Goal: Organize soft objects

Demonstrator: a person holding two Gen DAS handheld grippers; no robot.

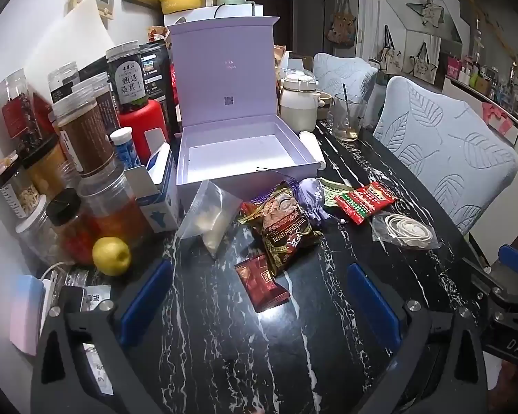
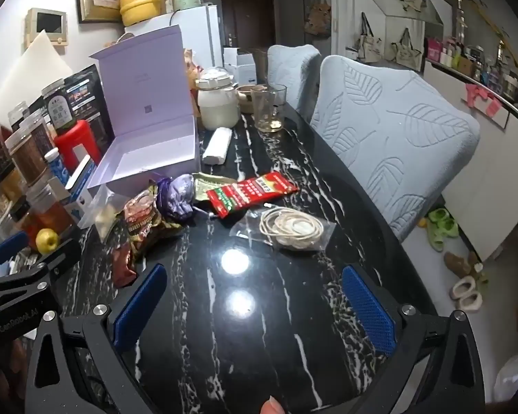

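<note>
One lilac box stood open and empty toward the counter's far edge, lid upright. In front of it, mid-counter, lay the soft things: one clear bag, two brown snack packs overlapping, one dark red sachet, one purple pouch, one red packet and one bag of coiled cord. One lemon sat by the jars at the left edge. Two chairs lined the right edge. The left gripper and right gripper both tilted down over the near counter, jaws wide and holding nothing.
</note>
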